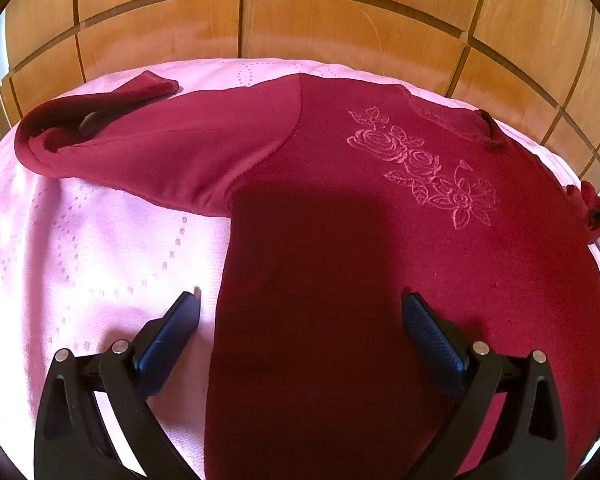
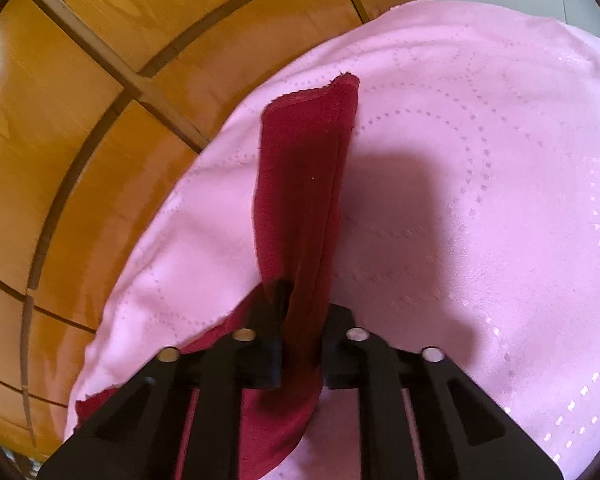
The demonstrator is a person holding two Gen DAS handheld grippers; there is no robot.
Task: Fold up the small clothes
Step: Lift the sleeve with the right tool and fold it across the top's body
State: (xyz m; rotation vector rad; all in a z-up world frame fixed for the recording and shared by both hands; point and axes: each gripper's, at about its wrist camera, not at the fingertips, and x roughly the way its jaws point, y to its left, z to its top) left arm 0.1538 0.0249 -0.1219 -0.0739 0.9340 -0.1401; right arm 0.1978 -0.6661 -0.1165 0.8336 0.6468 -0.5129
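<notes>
- A dark red top (image 1: 340,208) lies spread on a pink cloth (image 1: 80,248), with wooden panels (image 1: 340,32) beyond.
- The left gripper (image 1: 300,312) stands wide and holds nothing. The top's side edge runs between its fingers, the body straight ahead, and one sleeve (image 1: 148,148) reaches off to its left, doubled back at the cuff.
- A pink rose embroidery (image 1: 424,168) sits ahead and to the right of the left gripper, near the neckline.
- The right gripper (image 2: 300,336) is clamped on the top's other sleeve (image 2: 304,184), which runs forward from its jaws across the pink cloth.
- Risk, as I judge it: the sleeve looks bunched in the right jaws, so a pull could drag the whole top askew or fold it crooked.
- Risk: the left gripper could close on the pink cloth along with the top, since one finger is over bare cloth.
- No brand, label or readable writing is visible.
</notes>
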